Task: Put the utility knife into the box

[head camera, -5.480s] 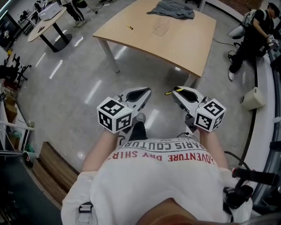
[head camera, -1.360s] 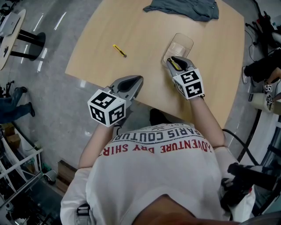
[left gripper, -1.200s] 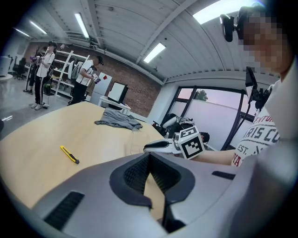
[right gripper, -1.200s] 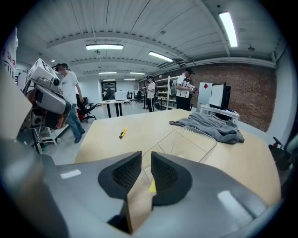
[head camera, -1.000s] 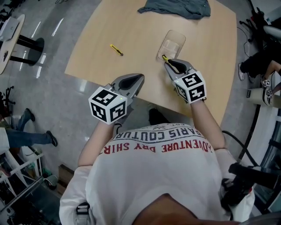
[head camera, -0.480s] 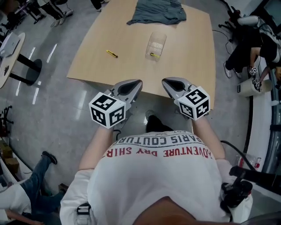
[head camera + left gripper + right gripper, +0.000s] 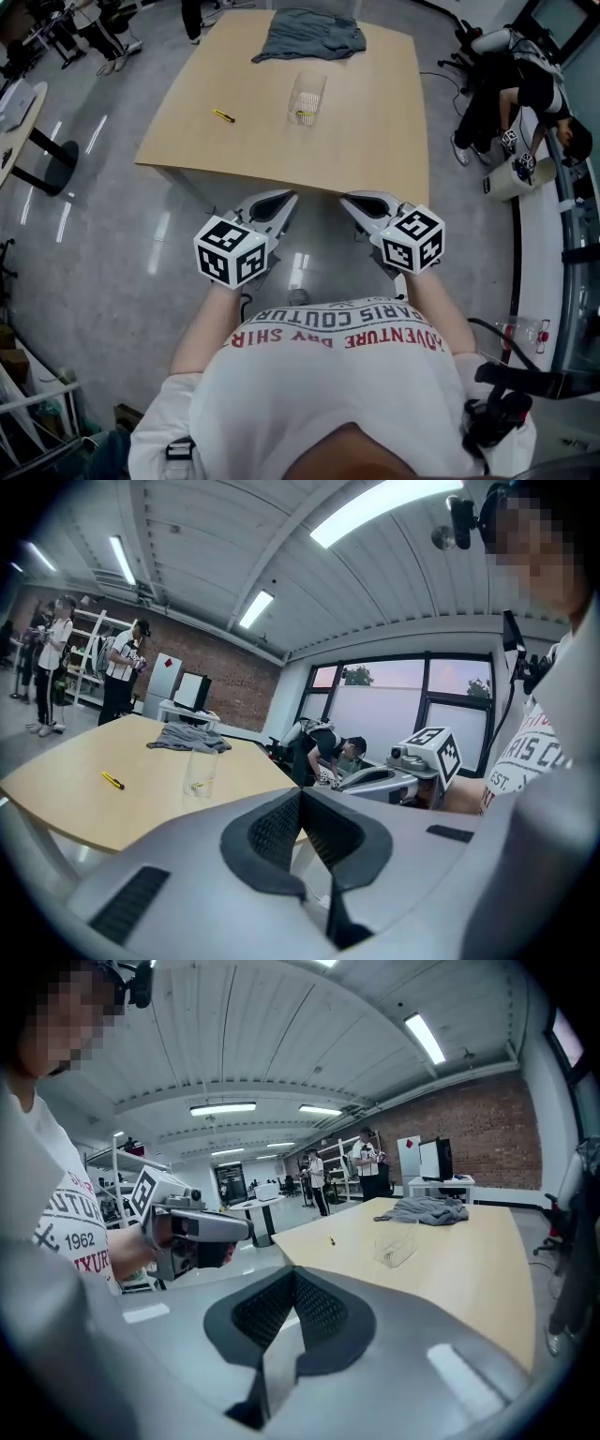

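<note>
Two yellow knives show on the table (image 7: 375,122): one knife (image 7: 305,114) sits inside the clear box (image 7: 307,89), at the end of the box nearer the person, and the other knife (image 7: 223,116) lies bare on the wood well to the left of the box. Beyond the box a grey cloth (image 7: 309,33) lies crumpled near the table's far edge. Both grippers hang short of the table's near edge, over the floor, well apart from box and knives. The left gripper (image 7: 284,199) has its jaws pressed together with nothing between them; its own view shows the ribbed pads meeting in one line, with the box (image 7: 200,773) and the other knife (image 7: 112,781) far off on the tabletop. The right gripper (image 7: 349,200) is likewise closed and empty, its pads meeting in its own view, where the box (image 7: 397,1249) and the other knife (image 7: 331,1239) also appear. At the right of the head view a person (image 7: 511,84) bends over beside the table.
</note>
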### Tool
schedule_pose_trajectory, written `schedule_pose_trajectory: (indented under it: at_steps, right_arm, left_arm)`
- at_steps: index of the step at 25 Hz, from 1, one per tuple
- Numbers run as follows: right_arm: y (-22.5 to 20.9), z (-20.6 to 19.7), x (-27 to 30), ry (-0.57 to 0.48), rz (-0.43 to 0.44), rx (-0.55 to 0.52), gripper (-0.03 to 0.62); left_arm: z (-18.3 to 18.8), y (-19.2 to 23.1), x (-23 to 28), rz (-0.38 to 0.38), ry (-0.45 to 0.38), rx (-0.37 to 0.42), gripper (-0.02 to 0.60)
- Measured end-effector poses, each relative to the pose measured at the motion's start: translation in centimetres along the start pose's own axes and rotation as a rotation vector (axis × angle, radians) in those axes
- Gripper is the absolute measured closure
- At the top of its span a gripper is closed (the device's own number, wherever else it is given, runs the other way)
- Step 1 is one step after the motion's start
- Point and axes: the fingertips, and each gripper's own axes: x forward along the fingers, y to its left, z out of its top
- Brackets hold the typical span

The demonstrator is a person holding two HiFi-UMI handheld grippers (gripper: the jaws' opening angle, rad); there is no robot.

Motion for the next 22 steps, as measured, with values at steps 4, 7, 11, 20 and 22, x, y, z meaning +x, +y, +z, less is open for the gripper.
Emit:
schedule_pose_trajectory:
  at_steps: [4,7,11,20,22]
  right_arm:
    - [2.1,-3.1,-4.6,0.004,0.017,-0.003,0.592]
    - [4.2,-6.7,-9.9,-0.001,0.018,0.008,0.592]
    - [9.0,-12.1,-18.5,-0.019,0.032,0.01,0.592]
    - [19.4,-18.9,-35.7,-0.048,0.111,-0.044,0.592]
    - [21.6,-18.0,-37.8,-0.079,0.134,-0.056,0.592]
  left_arm:
    - [-2.6,-4.7,-0.3,0.006,0.005,0.003,0.58]
    - [-6.0,-9.8,-0.9,0.016,0.014,-0.006,0.58]
    - [-11.0,-19.5,-2.7,0.017,0.017,0.002,0.58]
    - [-18.0,-40.6,-8.8,0.061,-0.011,0.02,0.58]
    - [-17.5,-43.4,-10.2,0.066,-0.023,0.033,0.58]
